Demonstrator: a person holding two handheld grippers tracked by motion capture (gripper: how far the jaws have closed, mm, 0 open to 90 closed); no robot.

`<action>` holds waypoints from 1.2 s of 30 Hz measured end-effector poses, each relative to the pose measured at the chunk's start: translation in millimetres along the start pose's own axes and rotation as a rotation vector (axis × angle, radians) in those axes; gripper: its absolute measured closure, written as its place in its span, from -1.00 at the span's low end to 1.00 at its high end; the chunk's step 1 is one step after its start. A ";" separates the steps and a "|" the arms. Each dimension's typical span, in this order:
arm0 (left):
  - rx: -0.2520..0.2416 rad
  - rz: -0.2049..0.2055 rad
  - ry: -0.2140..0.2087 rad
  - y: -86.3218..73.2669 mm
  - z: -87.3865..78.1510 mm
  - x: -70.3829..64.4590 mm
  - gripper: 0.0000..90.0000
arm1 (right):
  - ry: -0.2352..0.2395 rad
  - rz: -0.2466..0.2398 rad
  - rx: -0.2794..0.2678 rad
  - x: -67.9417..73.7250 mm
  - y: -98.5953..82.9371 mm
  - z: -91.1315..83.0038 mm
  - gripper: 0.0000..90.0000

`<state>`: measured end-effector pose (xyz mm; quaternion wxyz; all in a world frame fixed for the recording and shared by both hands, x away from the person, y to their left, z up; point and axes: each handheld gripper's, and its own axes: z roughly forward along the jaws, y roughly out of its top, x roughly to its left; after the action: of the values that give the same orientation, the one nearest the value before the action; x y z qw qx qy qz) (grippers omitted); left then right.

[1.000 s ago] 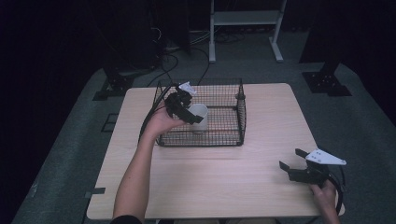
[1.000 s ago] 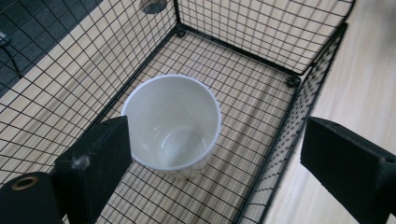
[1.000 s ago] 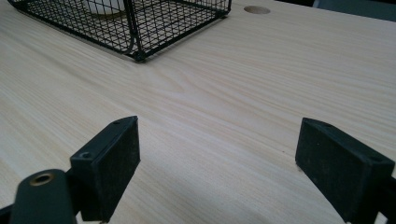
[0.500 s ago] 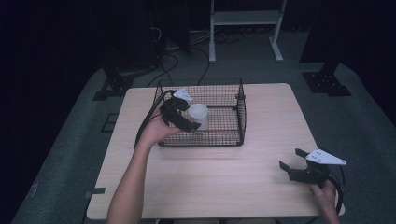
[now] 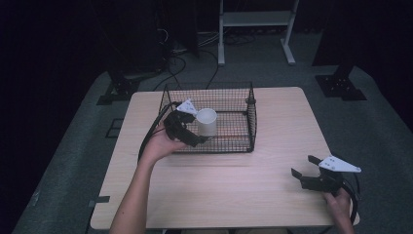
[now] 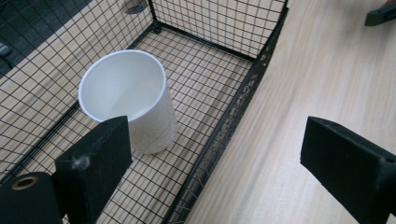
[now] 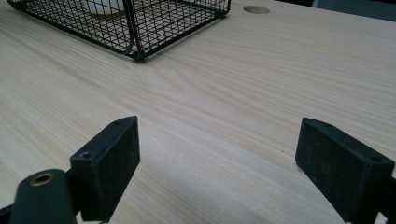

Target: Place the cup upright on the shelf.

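Observation:
A white paper cup point(image 5: 206, 122) stands upright inside the black wire basket point(image 5: 233, 144) on the wooden table point(image 5: 224, 190). My left gripper point(image 5: 191, 129) is open at the basket's front left, just beside the cup and not touching it. In the left gripper view the cup point(image 6: 128, 100) is free beyond the jaws. My left gripper point(image 6: 219, 172) straddles the basket's wall point(image 6: 233, 116), one jaw over the mesh floor and one over the table. My right gripper point(image 5: 303, 165) is open at the table's front right, and in its own view this gripper point(image 7: 233, 172) has only bare wood between its jaws.
The basket's near corner point(image 7: 135, 28) lies far ahead of the right gripper, with a cable hole point(image 7: 256, 9) in the tabletop beyond. A black cable point(image 5: 148, 139) trails from the left gripper over the table's left side. Dark floor and stands surround the table.
My left gripper has drawn back toward the basket's front left, away from the cup, which stays upright in the basket. The right gripper has not moved.

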<state>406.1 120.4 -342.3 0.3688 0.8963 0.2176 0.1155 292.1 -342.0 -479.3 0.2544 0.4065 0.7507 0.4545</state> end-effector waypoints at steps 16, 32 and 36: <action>-0.005 0.013 -0.003 -11.6 -7.9 -16.9 -0.82 | -0.003 0.000 0.006 0.8 0.2 0.4 -0.71; -0.026 0.010 -0.002 -27.8 -13.4 -28.9 -0.82 | -0.007 -0.008 0.013 1.4 0.4 1.1 -0.71; -0.031 0.008 -0.002 -34.0 -15.0 -31.7 -0.82 | -0.009 -0.010 0.014 1.4 0.4 1.2 -0.71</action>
<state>362.4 136.1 -357.5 0.3824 0.8915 0.2116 0.1195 292.3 -340.1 -479.5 0.2572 0.4065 0.7546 0.4463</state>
